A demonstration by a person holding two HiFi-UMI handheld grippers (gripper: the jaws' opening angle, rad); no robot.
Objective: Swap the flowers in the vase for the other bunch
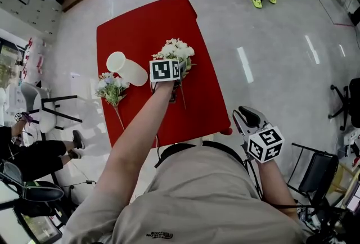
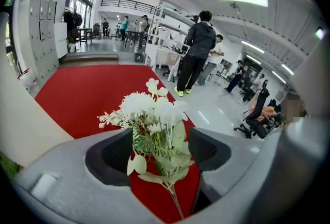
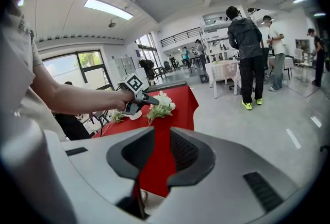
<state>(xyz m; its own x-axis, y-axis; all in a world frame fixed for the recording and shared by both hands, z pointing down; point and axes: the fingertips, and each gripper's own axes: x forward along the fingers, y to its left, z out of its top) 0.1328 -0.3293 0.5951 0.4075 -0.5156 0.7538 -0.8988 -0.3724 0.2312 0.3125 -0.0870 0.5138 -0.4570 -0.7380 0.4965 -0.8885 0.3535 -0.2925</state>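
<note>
The white bunch point(image 1: 177, 50), frilly blossoms over flat leaves on a thin stem, is seen lying at the centre of the head view on the smooth red table point(image 1: 146, 23). Its long axis runs up the frame, blossoms uppermost. It is straddled by the left gripper point(image 2: 159, 140), whose grey, ribbed jaws are spread wide and not pressed on it. At centre left, a smooth white cylindrical vase point(image 1: 128, 69) is laid on its side, mouth to the upper left, beside a pale blue bunch point(image 1: 110, 85). The right gripper point(image 3: 162, 132) is held narrowly parted and empty.
</note>
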